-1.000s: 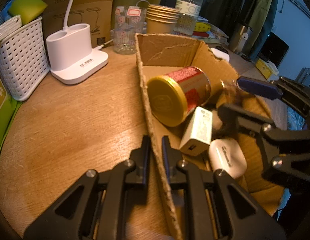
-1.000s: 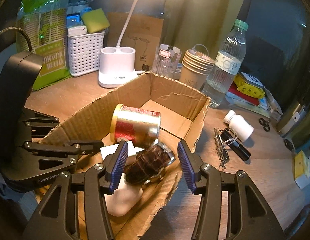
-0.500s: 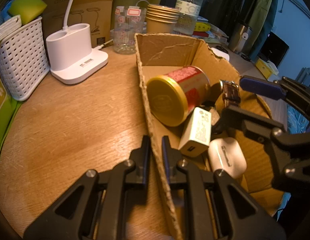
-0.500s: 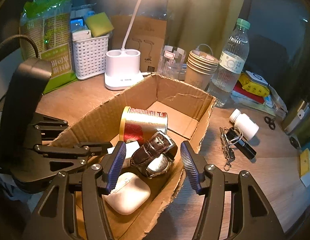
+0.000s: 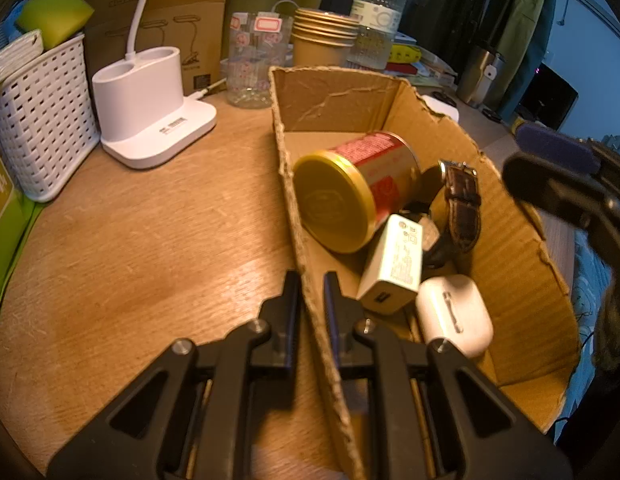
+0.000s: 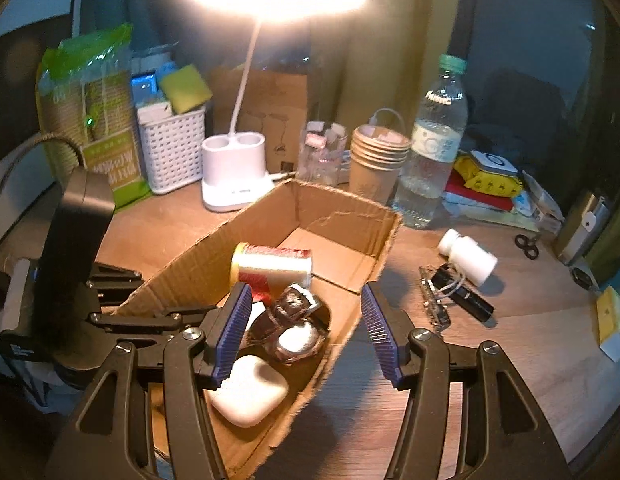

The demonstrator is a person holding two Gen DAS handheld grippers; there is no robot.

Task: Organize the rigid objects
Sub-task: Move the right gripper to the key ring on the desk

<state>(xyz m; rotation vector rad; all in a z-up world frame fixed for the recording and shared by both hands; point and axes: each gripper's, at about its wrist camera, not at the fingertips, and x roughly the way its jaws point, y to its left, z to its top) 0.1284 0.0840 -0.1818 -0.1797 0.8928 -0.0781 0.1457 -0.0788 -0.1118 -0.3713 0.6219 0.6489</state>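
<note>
An open cardboard box (image 5: 342, 92) (image 6: 342, 208) lies on the wooden table. Inside are a gold-lidded red can (image 5: 350, 192) (image 6: 269, 264) on its side, a white charger (image 5: 394, 264), a white earbud case (image 5: 454, 316) (image 6: 249, 388) and a brown-strap wristwatch (image 5: 462, 204) (image 6: 293, 320). My left gripper (image 5: 310, 304) is shut on the box's near wall. My right gripper (image 6: 305, 328) is open and empty, raised above the watch and the box's right wall; its fingers (image 5: 550, 184) show at the right of the left wrist view.
Right of the box lie a white pill bottle (image 6: 468, 256), a black flashlight (image 6: 466, 296) and a metal clip (image 6: 434, 304). Behind stand a lamp base (image 5: 149, 108) (image 6: 233, 176), white basket (image 5: 33, 116), glass jar (image 5: 255, 64), paper cups (image 6: 378, 164) and water bottle (image 6: 434, 148).
My right gripper let go of the watch, which now rests in the box against the can, and has opened wider and lifted up and back. The left gripper has not moved.
</note>
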